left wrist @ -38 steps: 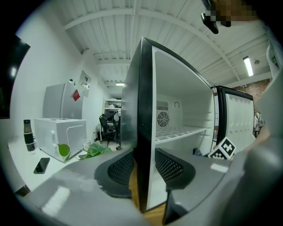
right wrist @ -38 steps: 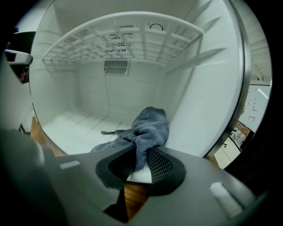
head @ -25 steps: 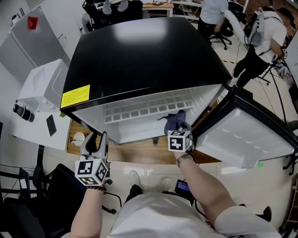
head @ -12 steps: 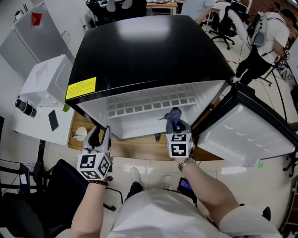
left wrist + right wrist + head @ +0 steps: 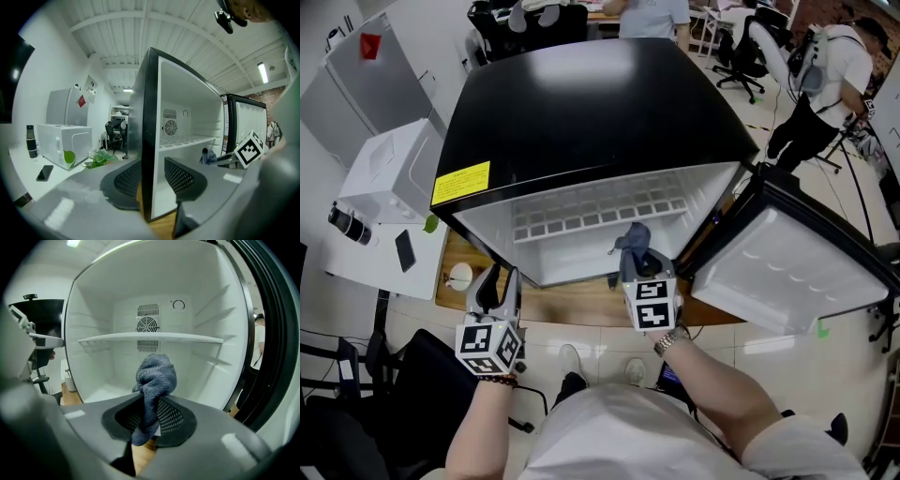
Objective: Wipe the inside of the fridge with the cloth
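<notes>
Although the fridge [image 5: 581, 122] stands open, wiping seems not yet begun: the right gripper [image 5: 639, 267], at the opening's five o'clock, clamps the grey-blue cloth [image 5: 154, 376] short of the white interior, while the left gripper [image 5: 495, 286] hangs at seven o'clock, jaws apart, empty.

You've got two grippers up: the left gripper [image 5: 499, 277] and the right gripper [image 5: 641, 268]. One fridge [image 5: 591, 103] in front of you, one door [image 5: 787, 272], one shelf [image 5: 600, 217] inside, one yellow sticker [image 5: 460, 182] on top. One cloth [image 5: 635, 242]. One phone [image 5: 405, 250] to your left.
</notes>
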Tool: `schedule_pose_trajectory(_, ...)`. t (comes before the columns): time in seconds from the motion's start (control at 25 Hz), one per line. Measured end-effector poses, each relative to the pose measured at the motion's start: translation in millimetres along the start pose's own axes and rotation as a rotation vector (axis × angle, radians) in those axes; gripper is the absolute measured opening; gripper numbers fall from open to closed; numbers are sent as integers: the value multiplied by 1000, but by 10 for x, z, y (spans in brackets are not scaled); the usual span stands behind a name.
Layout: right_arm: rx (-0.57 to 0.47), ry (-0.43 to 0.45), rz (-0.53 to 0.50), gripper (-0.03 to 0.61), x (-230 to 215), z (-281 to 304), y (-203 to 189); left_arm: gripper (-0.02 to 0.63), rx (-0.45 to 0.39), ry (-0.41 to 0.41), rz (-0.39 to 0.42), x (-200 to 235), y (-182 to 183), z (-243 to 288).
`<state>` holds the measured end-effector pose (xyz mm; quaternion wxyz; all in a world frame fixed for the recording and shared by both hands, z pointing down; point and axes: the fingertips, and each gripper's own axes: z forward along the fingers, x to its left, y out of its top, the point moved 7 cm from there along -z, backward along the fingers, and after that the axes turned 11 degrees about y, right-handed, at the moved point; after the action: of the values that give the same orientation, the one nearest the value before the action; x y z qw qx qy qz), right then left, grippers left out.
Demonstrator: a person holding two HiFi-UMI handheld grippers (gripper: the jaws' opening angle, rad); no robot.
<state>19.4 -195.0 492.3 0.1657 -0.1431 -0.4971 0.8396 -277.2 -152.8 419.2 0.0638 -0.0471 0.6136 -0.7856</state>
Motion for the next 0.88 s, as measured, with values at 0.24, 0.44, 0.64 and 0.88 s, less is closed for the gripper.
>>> schedule_pose_trajectory(0.24,-49,105,-7,72,43,-175,71,138,55,-144,18,-336,-288,-50)
schedule_pose_trajectory(0.44,-77,289,-72,72,72,-379,96,175,64,-379,51,-720,-256,134)
schedule_pose_trajectory(0.64,-110,481,-135,72,151,-655,170,195,87,-587,77,-1010,-190,232)
schedule_pose_trajectory(0.88,-143,724,-159,73,230,-1010,305,224,120,-869,58,-1374,-69,196)
